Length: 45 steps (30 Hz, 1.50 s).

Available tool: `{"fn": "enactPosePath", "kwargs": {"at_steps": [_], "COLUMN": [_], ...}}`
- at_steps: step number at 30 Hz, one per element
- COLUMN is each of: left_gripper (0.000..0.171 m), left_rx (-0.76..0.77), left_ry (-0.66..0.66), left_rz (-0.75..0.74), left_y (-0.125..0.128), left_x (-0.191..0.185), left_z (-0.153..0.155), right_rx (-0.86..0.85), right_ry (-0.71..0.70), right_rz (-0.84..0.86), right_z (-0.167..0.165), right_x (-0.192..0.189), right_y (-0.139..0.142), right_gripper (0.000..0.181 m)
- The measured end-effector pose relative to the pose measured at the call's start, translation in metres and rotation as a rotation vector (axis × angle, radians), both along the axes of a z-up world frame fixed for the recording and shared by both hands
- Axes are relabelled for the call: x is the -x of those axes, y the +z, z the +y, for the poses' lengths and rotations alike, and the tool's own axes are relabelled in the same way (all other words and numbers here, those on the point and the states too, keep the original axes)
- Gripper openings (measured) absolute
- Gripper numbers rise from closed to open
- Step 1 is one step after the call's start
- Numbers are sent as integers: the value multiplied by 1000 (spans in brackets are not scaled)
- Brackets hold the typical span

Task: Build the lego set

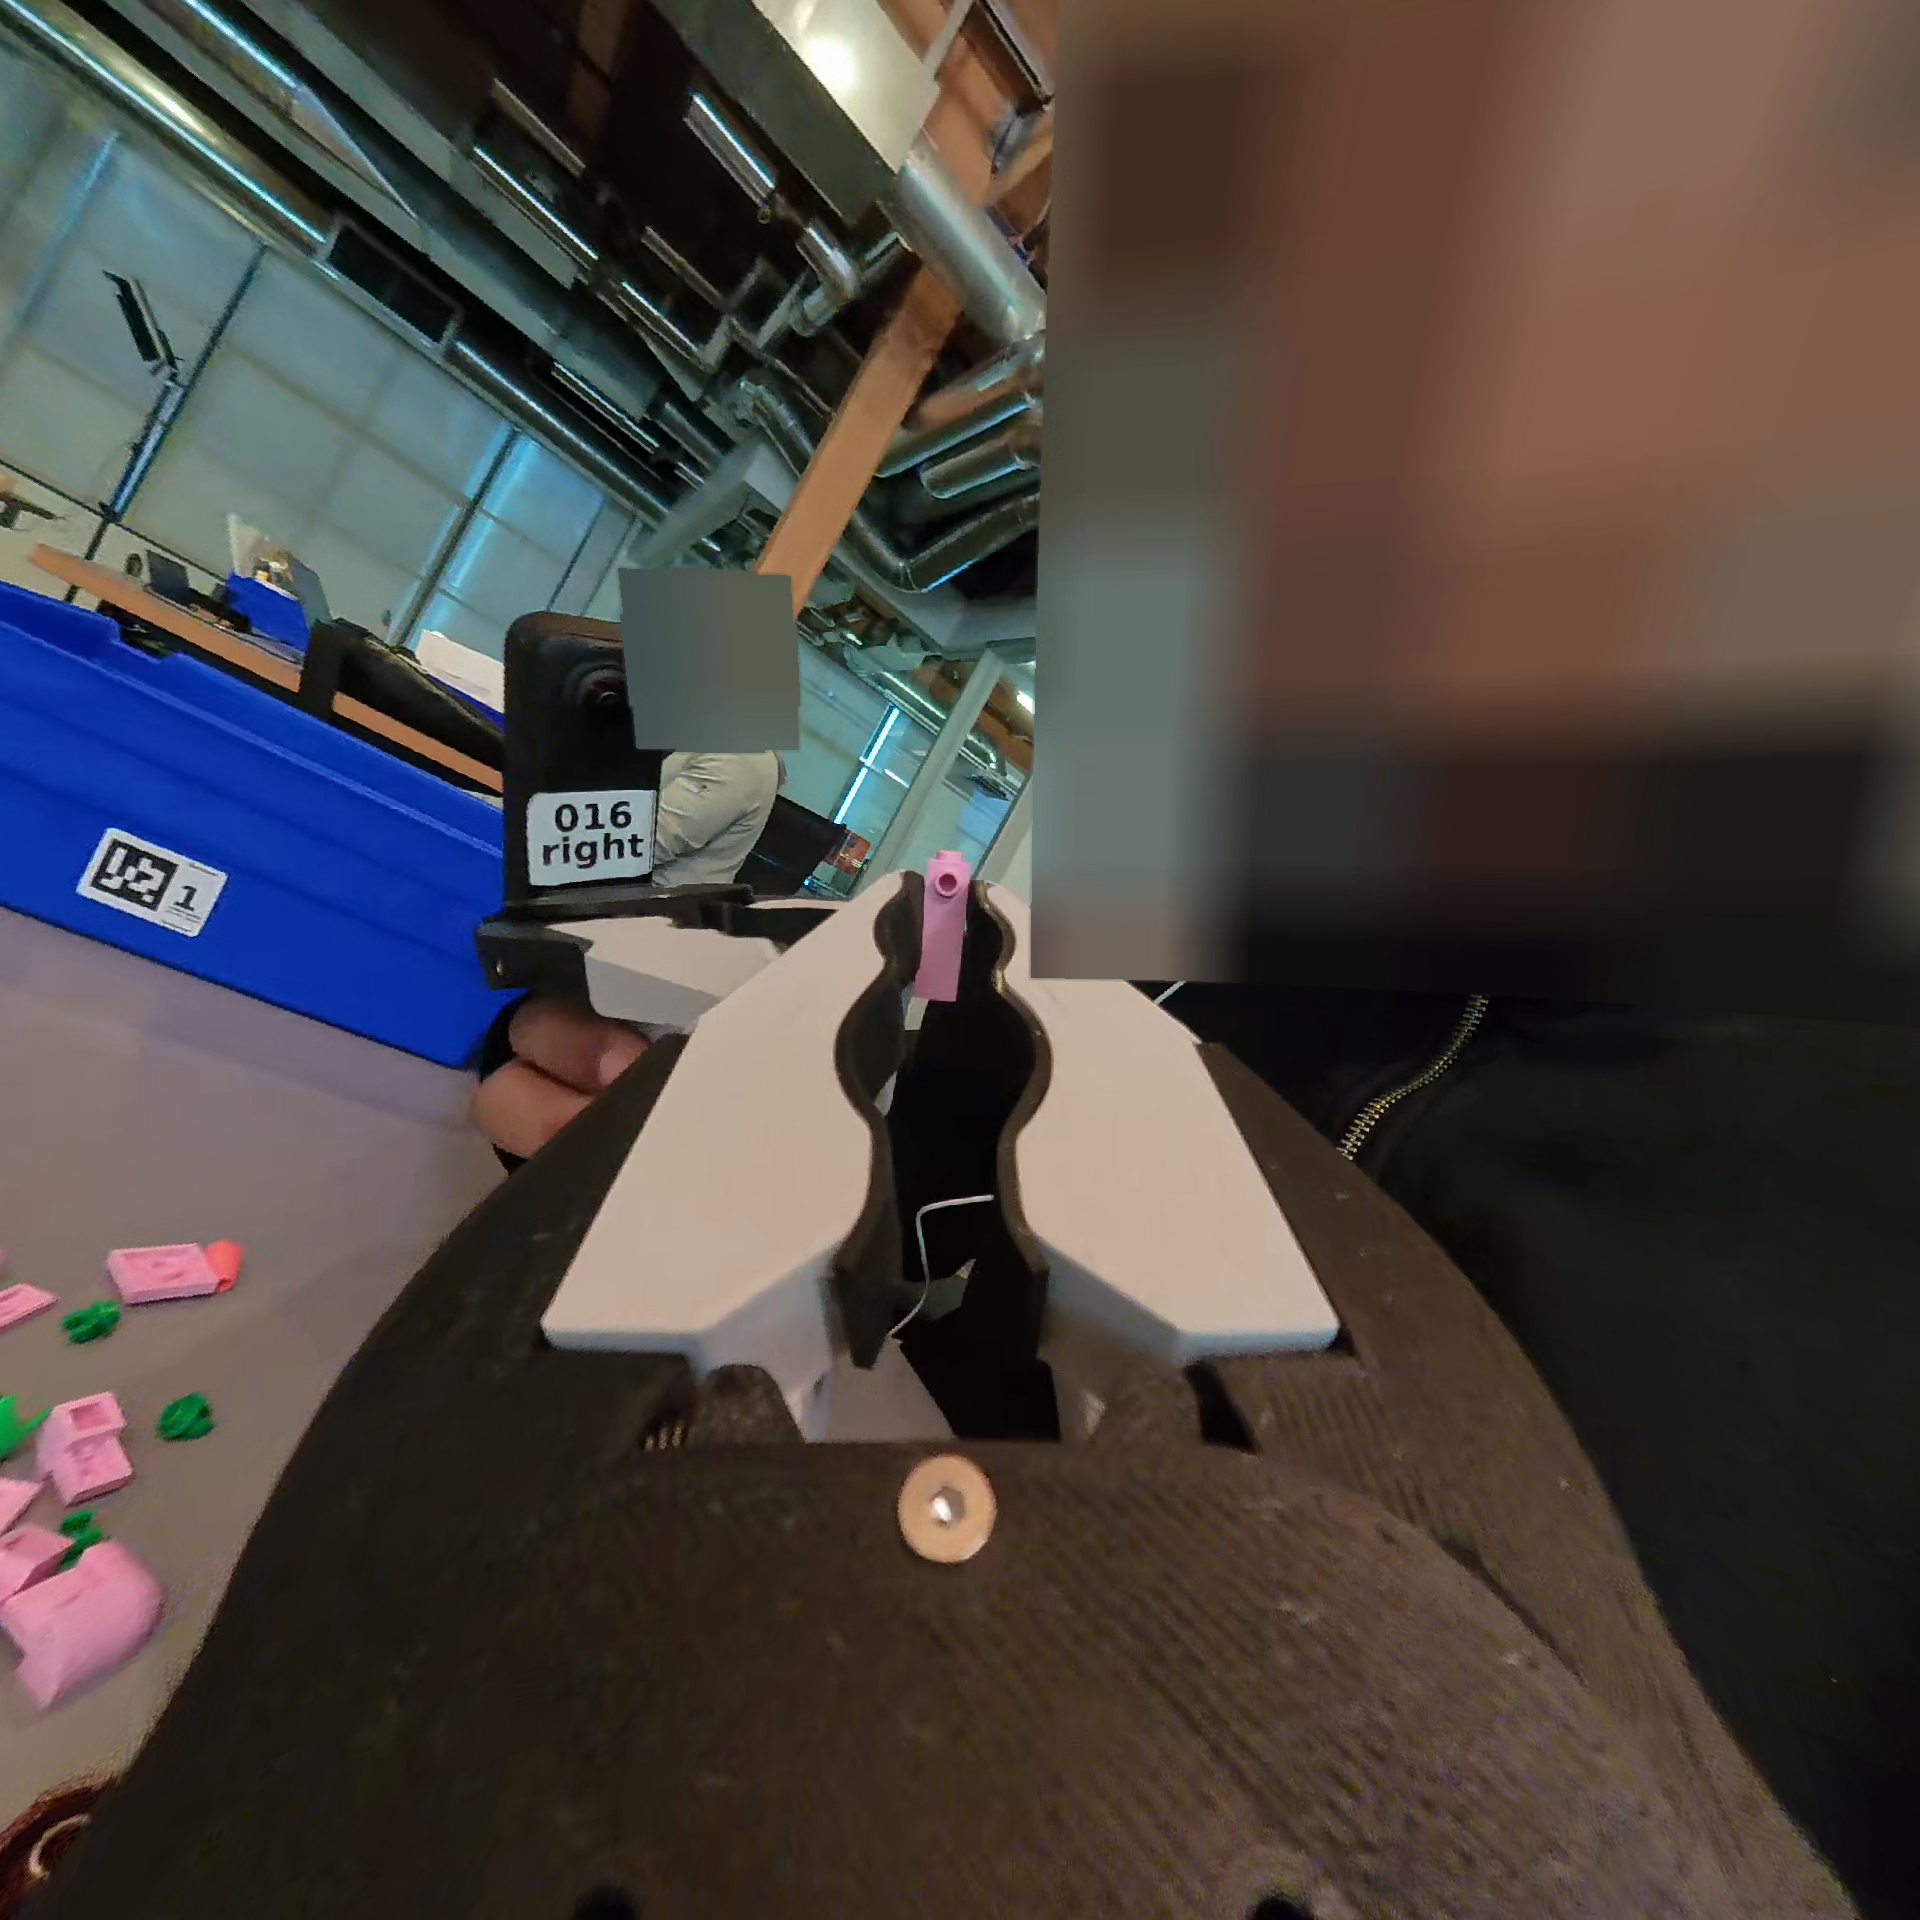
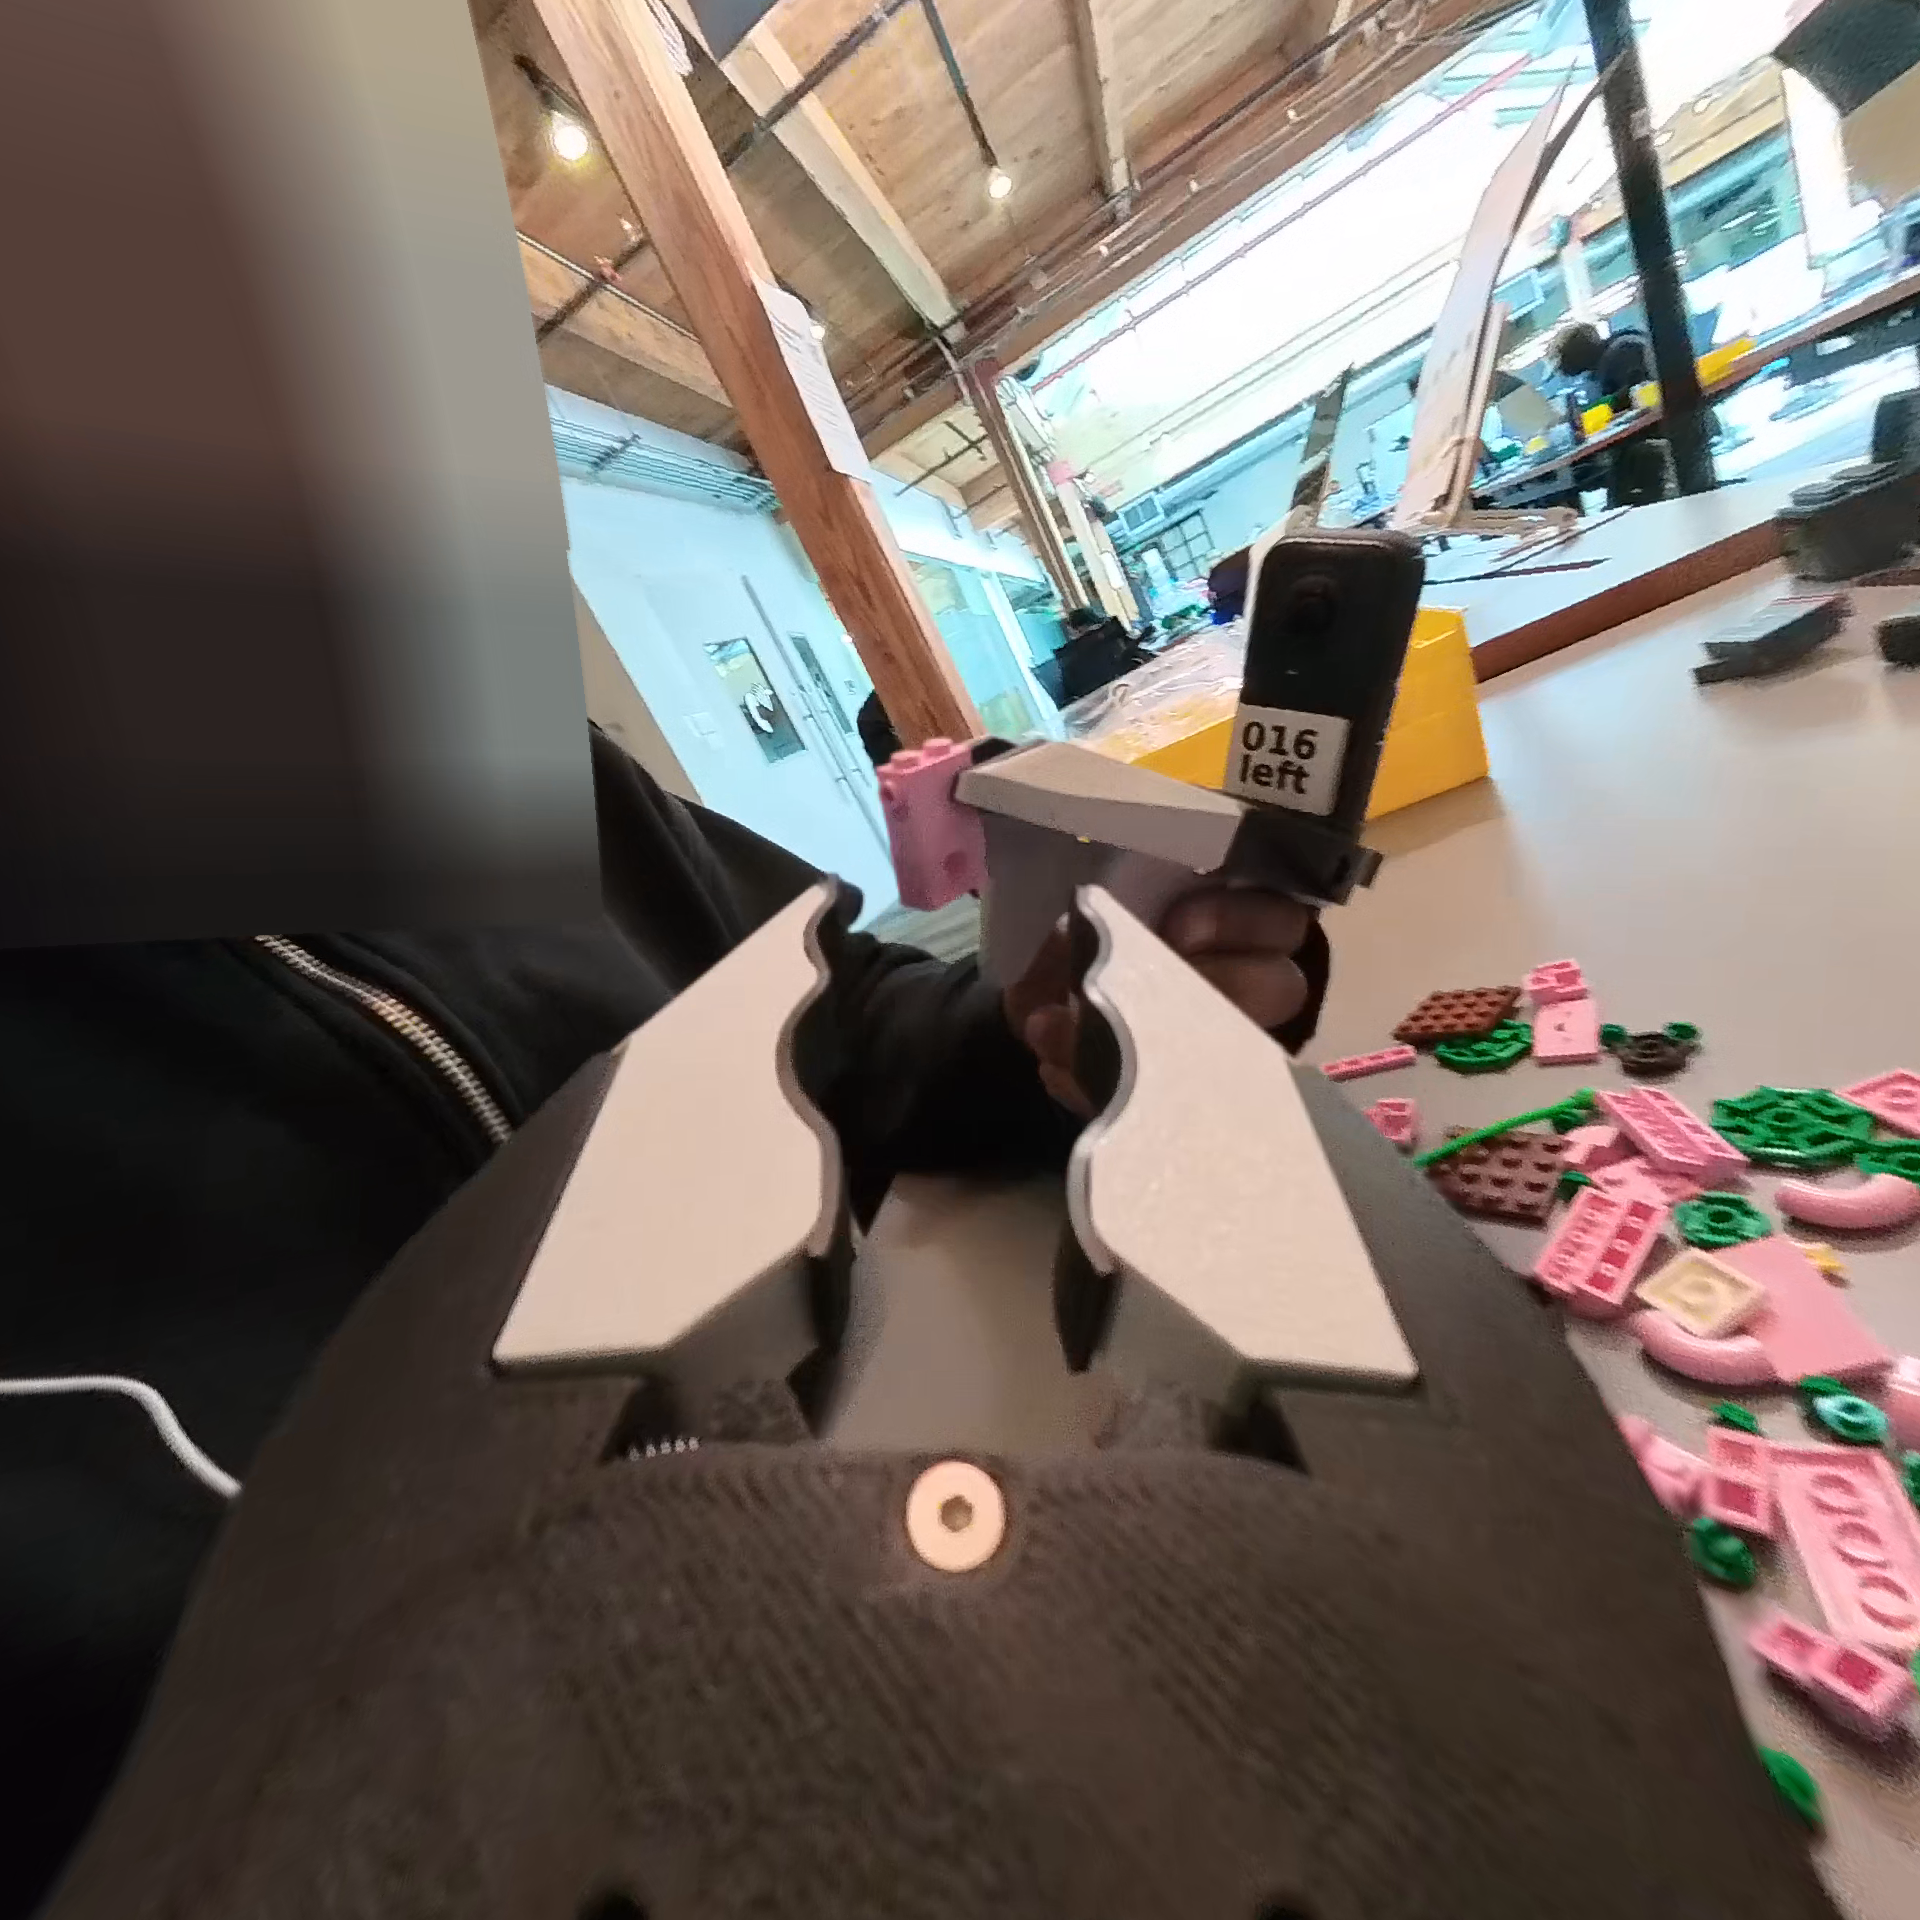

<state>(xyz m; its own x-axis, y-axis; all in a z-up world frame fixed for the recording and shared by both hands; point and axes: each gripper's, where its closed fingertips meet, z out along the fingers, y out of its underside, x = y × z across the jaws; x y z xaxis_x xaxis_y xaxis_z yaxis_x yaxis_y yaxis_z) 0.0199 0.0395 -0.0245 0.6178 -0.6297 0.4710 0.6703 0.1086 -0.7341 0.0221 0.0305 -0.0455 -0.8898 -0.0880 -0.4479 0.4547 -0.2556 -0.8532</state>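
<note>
The left gripper [image 1: 940, 914] is pinching a small, light, stiff pink brick [image 2: 928, 831] by its flat sides, seemingly firmly, while the right gripper [image 2: 961, 940] is hovering spread above the worktop [image 2: 1610, 883].

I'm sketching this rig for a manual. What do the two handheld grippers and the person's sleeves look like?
Each gripper, left and right, has two light grey wedge-shaped fingers with wavy black inner pads on a black textured body with a silver screw. Each carries an upright black camera bearing a white sticker. The sleeve is black.
</note>
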Motion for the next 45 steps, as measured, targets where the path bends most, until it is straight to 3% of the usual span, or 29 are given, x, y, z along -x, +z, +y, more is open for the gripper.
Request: {"fn": "enactPosePath", "kwargs": {"at_steps": [8, 16, 22, 30, 35, 45], "left_gripper": [5, 6, 5, 5, 5, 6], "left_rx": [-16, -19, -12, 10, -8, -24], "left_ry": [3, 32, 26, -16, -54, -179], "left_rz": [44, 57, 62, 65, 45, 1], "left_y": [1, 1, 1, -3, 0, 3], "left_x": [-8, -8, -10, -17, -20, -32], "left_z": [3, 4, 3, 8, 5, 1], "right_rx": [118, 118, 126, 133, 77, 120], "right_ry": [122, 115, 124, 209, 226, 285], "right_rz": [-114, -61, -71, -106, -51, -61], "right_z": [4, 8, 8, 2, -6, -2], "right_x": [-6, -9, -9, -20, -30, -37], "right_y": [9, 12, 12, 13, 7, 13], "right_gripper": [24, 10, 11, 29, 21, 16]}}
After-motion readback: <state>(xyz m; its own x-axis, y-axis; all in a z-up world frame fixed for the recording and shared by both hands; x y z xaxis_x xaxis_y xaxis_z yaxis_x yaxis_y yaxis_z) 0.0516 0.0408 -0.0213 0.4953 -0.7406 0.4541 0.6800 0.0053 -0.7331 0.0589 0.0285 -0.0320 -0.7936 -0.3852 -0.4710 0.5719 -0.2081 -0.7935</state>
